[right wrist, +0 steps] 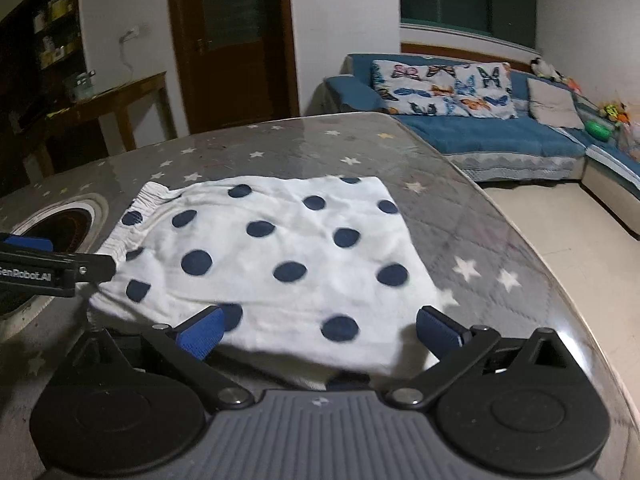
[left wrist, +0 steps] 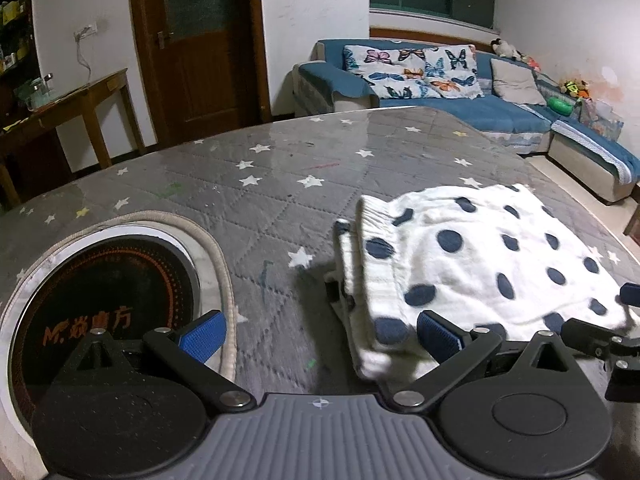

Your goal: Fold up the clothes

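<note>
Living room behind, blue sofa (left wrist: 460, 100) beyond grey star-print worktop (left wrist: 248, 200). One white garment with navy dots (right wrist: 280, 256) lying folded flat, ahead of my right gripper (right wrist: 319, 330), just right of my left gripper (left wrist: 319, 334). Both sets of fingers standing wide apart, gripping nothing; I am judging fold as laid down and let go. One round induction hob (left wrist: 100, 300) sitting by my left fingers (left wrist: 202, 334). Two butterfly cushions (left wrist: 412, 66) lying on sofa.

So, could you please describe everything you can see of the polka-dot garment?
The polka-dot garment is white, soft-looking cloth with dark navy dots and a gathered elastic band at its left end. It lies folded and nearly flat, slightly wrinkled, on the grey star-patterned table cover, beside the round inset cooktop. Neither gripper grips it.
</note>
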Demonstrator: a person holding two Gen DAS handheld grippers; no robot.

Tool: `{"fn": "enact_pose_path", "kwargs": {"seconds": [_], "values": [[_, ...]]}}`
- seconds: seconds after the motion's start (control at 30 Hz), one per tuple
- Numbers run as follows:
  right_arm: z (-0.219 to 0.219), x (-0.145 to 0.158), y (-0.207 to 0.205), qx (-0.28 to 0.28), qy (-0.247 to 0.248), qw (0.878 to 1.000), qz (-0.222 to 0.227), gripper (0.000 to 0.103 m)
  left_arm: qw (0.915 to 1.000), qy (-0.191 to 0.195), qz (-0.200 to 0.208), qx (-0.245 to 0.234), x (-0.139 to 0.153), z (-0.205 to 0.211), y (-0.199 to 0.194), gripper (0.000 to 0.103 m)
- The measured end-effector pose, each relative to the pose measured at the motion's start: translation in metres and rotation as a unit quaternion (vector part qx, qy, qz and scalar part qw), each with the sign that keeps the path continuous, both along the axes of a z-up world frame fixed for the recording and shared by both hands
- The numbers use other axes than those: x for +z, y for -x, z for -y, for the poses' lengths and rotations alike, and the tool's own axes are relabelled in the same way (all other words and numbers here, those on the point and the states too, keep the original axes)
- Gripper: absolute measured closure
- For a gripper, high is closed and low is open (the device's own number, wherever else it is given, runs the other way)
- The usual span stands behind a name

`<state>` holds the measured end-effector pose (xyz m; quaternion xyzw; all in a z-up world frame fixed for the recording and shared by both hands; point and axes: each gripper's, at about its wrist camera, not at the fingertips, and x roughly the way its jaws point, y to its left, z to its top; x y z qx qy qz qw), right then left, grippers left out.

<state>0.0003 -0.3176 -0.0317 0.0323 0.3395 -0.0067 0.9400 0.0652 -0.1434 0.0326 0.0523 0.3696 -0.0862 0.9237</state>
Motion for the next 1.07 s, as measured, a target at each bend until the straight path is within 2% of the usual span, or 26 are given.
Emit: {"fn": "enact_pose_path", "kwargs": {"seconds": [0.37,1.07], "values": [[0.004,-0.003,0.031,-0.037,-0.02,0.999,0.001,0.0,0.9993,0.01,-0.001,-0.035,0.002,0.01,0.038,0.0],[-0.003,-0.009,0.048,-0.048,-0.027,0.998,-0.005,0.0,0.9988,0.014,-0.017,-0.044,-0.005,0.01,0.061,0.0]]}}
